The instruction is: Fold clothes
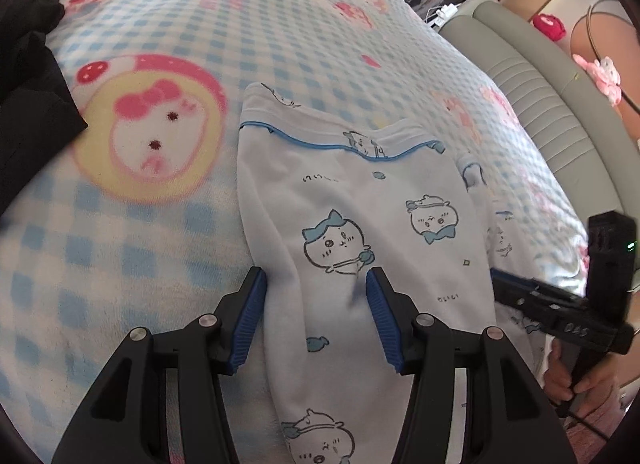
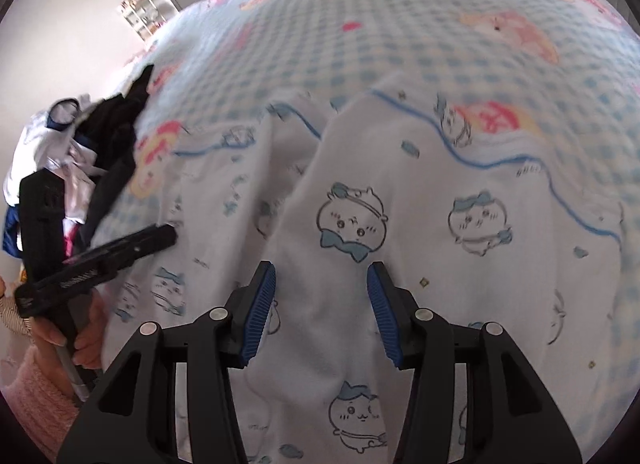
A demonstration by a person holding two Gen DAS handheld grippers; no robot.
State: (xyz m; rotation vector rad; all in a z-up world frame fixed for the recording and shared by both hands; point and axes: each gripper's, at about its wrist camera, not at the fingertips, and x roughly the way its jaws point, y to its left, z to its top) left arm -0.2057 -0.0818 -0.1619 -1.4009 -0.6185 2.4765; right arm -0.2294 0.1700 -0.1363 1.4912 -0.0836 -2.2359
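White cartoon-print garment [image 1: 360,216] with blue piping lies on the checked blanket [image 1: 160,224], seen from the left wrist; left gripper [image 1: 316,284] spread wide above its near fold, gripping nothing; dark clothes [image 1: 28,76] far left. Right wrist: right gripper [image 2: 322,280] likewise agape, empty, over the same garment; clothes pile [image 2: 72,152] at left.
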